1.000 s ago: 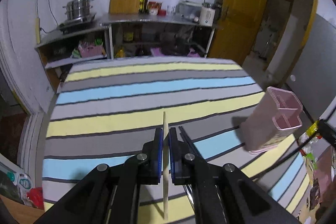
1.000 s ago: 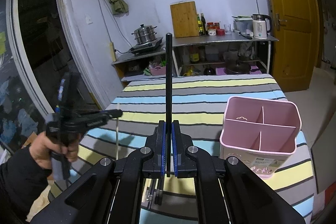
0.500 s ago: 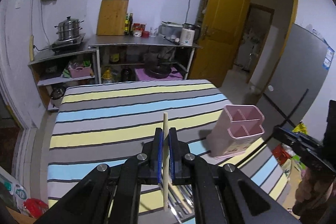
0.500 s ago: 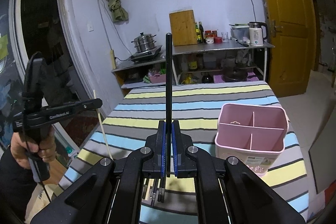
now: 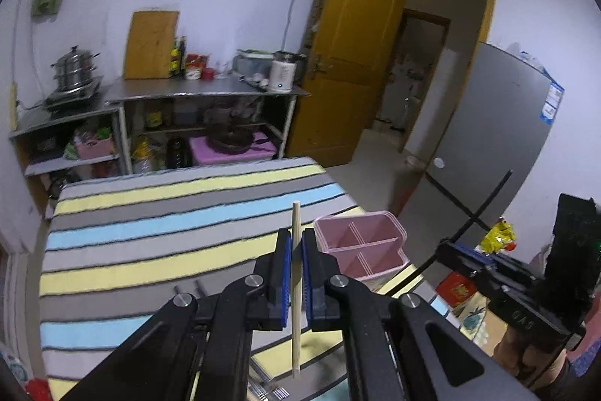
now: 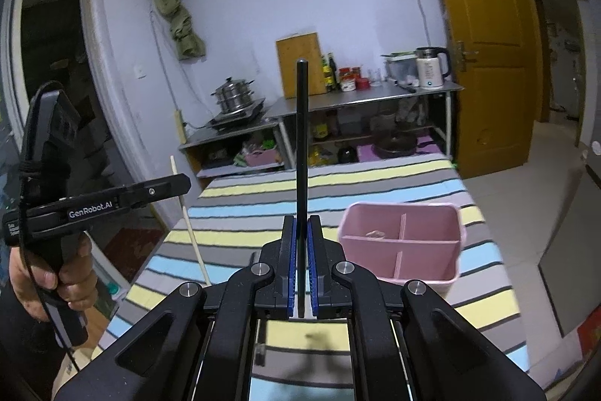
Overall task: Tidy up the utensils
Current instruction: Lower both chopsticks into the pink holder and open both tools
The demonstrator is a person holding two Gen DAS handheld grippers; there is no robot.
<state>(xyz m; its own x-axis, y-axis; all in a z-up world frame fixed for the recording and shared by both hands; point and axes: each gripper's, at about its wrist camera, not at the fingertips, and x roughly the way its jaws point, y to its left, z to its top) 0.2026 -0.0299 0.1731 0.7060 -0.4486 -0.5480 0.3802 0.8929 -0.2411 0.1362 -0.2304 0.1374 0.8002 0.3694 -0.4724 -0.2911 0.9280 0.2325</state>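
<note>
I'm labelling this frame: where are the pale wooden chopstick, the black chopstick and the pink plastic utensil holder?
pale wooden chopstick (image 5: 296,224), left wrist view, upper shaft
black chopstick (image 6: 302,138), right wrist view, mid shaft
pink plastic utensil holder (image 6: 413,267), right wrist view, front wall

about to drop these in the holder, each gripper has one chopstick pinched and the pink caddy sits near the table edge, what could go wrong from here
1. The left gripper pinches the wooden chopstick along a short stretch of its length; it could pivot or slip on tilting.
2. The pink caddy looks light and stands near the edge of the striped table; a chopstick hitting its rim or dividers might tip or shove it.
3. The right gripper holds the black chopstick upright; both hands converging could cross sticks.
</note>
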